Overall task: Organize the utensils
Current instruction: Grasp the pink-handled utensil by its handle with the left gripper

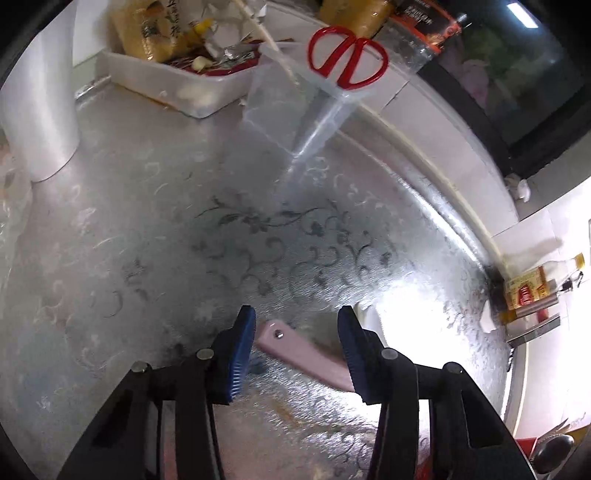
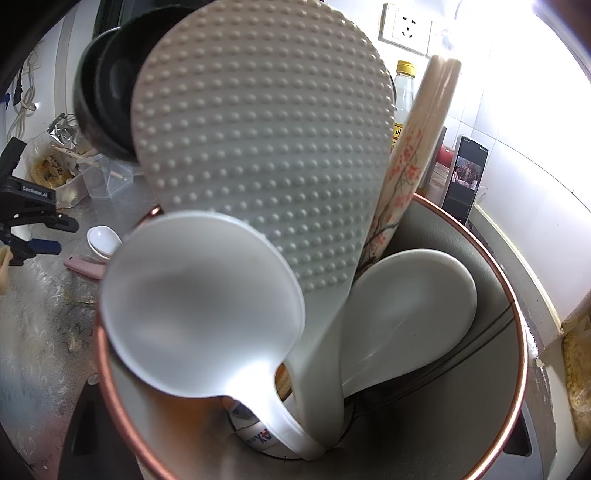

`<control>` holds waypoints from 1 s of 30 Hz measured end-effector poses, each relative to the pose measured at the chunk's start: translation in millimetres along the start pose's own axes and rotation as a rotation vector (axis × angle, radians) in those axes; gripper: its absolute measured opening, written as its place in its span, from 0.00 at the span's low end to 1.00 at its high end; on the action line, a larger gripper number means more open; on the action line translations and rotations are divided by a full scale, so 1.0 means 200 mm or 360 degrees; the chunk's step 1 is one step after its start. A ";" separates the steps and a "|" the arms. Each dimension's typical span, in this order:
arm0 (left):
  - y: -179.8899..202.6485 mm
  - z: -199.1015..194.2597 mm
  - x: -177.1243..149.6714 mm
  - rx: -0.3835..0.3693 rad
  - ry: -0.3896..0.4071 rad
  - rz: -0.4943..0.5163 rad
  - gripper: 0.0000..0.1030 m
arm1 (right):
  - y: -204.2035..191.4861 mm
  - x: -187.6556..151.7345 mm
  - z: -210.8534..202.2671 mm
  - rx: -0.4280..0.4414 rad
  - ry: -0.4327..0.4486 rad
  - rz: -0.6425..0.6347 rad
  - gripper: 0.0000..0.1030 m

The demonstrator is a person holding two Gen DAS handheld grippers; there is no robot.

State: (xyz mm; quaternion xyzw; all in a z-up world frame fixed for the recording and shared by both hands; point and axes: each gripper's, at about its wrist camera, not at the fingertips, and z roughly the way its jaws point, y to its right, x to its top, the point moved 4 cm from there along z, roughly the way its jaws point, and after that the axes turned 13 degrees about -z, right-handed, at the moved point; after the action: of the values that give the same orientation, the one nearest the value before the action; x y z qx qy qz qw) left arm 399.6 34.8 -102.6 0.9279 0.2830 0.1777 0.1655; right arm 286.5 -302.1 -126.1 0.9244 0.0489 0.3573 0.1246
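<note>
The left gripper [image 1: 297, 345] hangs over the table [image 1: 147, 229], pointing steeply down, its blue-padded jaws apart. A pink handle [image 1: 303, 356] lies flat on the table between them, its holed end toward the left pad and the rest running right and nearer, under the right pad. Neither pad can be seen pressing on it; a gap shows at the left pad. A white spoon [image 1: 369, 317] lies just beyond the right pad, washed out by glare.

In the right wrist view the same pink handle [image 2: 84, 266] lies at the left edge of the scene, with the small white spoon [image 2: 103, 240] just beyond it and the left gripper's black frame [image 2: 26, 206] above them.

The right gripper's own fingers do not show in its view, so I cannot tell how its jaws stand. Filling that view is a round holder with a copper-coloured rim [image 2: 517, 332], and in it stand a dimpled rice paddle [image 2: 266, 155], a white ladle [image 2: 199, 306], a large white soup spoon [image 2: 410, 306] and chopsticks with a red blossom print [image 2: 410, 162].

The table is covered in a silvery sheet with a grey vine pattern. At its far side stand a clear container [image 1: 295, 110] with red-handled scissors [image 1: 347, 59] in it, a white tub [image 1: 177, 81] of packets to its left, and a white roll [image 1: 40, 110] at far left. A tiled wall with a socket [image 2: 406, 27] stands behind the holder, and a phone [image 2: 465, 173] leans there with its screen lit.
</note>
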 end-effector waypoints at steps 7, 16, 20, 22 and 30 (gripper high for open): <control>-0.03 0.05 -0.05 0.0137 -0.0033 0.0031 0.46 | 0.00 0.00 0.00 0.0000 0.0000 0.0001 0.91; 0.14 0.12 -0.14 0.0332 0.0000 0.0318 0.48 | 0.00 0.00 0.00 0.0004 0.0000 0.0001 0.91; 0.21 0.16 -0.16 0.0367 -0.0010 0.0385 0.60 | 0.00 0.00 -0.01 0.0005 0.0000 -0.0007 0.91; 0.24 0.19 -0.18 0.0398 -0.0012 0.0463 0.61 | 0.00 0.00 -0.02 0.0005 -0.0001 -0.0010 0.91; 0.19 0.12 -0.25 0.0369 -0.0046 0.0533 0.62 | -0.01 0.00 -0.02 0.0005 -0.0001 -0.0009 0.91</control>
State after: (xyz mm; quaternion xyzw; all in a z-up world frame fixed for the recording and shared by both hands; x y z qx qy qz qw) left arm 388.7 -29.3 -120.8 0.9773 0.1409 0.1555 0.0296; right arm 283.0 -300.2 -124.1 0.9245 0.0521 0.3567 0.1242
